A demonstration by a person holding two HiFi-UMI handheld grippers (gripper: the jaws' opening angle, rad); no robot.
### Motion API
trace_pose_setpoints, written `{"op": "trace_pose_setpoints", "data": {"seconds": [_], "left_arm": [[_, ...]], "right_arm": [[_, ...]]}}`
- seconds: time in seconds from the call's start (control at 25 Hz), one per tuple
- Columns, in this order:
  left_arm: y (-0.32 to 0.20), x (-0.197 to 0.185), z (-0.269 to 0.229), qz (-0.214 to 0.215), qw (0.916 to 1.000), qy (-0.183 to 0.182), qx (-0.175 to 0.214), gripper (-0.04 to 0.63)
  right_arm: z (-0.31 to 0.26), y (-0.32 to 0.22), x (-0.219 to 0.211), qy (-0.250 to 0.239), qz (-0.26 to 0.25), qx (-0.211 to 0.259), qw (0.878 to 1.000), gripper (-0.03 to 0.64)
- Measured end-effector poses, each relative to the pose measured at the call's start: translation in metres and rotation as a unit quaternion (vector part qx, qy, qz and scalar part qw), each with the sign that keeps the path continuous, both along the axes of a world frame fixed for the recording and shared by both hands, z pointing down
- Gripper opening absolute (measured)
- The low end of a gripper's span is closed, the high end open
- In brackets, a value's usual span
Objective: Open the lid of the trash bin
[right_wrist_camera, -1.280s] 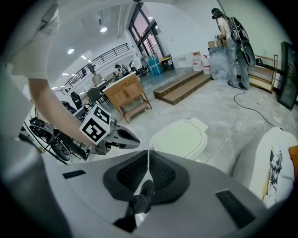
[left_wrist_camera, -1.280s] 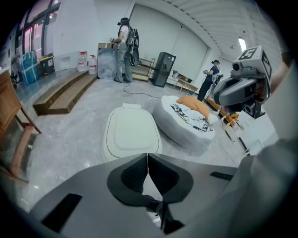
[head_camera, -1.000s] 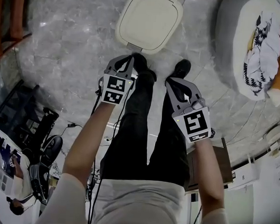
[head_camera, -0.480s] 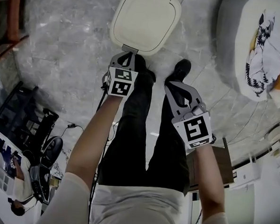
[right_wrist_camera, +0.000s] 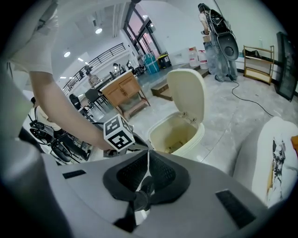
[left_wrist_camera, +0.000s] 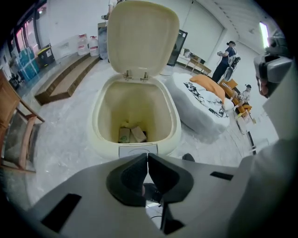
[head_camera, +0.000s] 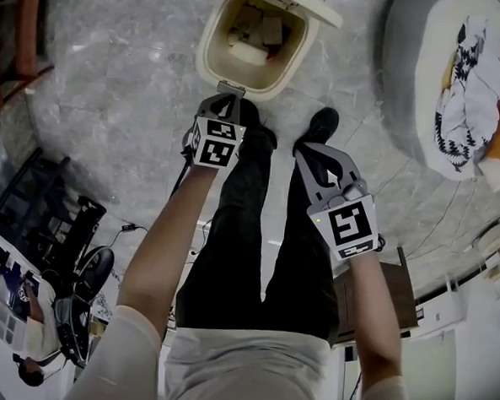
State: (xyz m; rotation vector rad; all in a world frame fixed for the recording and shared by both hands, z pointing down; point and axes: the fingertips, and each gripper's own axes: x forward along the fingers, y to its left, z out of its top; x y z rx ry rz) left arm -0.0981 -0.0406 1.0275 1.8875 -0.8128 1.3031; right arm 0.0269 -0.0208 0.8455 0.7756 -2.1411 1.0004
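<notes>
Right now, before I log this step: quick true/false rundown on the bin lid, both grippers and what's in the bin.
1. The lid of the trash bin is closed. False: it stands raised on its hinges at the bin's far rim.
2. The left gripper has its jaws together, near the bin's front edge. True.
3. The right gripper grips the lid. False: it is shut on nothing, apart from the bin.
4. Small boxes lie in the bin's bottom. True.

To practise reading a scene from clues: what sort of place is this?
Probably a large open indoor workspace, not a home: the trash bin stands on a wide marbled floor, a wooden cabinet sits farther off, and a person stands far across the hall.
</notes>
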Motion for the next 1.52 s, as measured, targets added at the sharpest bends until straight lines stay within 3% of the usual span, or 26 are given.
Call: {"op": "trace_pose_setpoints", "data": {"seconds": [0.44, 0.92, 1.08, 1.28, 1.52], "left_arm": [[-0.018, 0.008, -0.046, -0.011, 0.9997, 0.022, 0.008, 0.018], [-0.022, 0.005, -0.161, -0.023, 0.9959, 0.073, 0.047, 0.018], [-0.033, 0.004, -0.213, -0.021, 0.9924, 0.094, 0.077, 0.018], [-0.04, -0.005, -0.274, -0.064, 0.9847, 0.135, 0.089, 0.018], [-0.049, -0.021, -0.347, -0.082, 0.9744, 0.179, 0.109, 0.018]], "right_arm": [[-0.044, -0.019, 0.001, 0.016, -0.013, 0.035, 0.999, 0.032], [-0.125, -0.034, 0.004, 0.049, -0.015, 0.074, 0.996, 0.032], [-0.153, -0.043, 0.01, 0.061, -0.003, 0.084, 0.995, 0.032], [-0.186, -0.053, 0.017, 0.071, 0.027, 0.099, 0.992, 0.032], [-0.234, -0.068, 0.021, 0.074, 0.061, 0.127, 0.987, 0.032]]}}
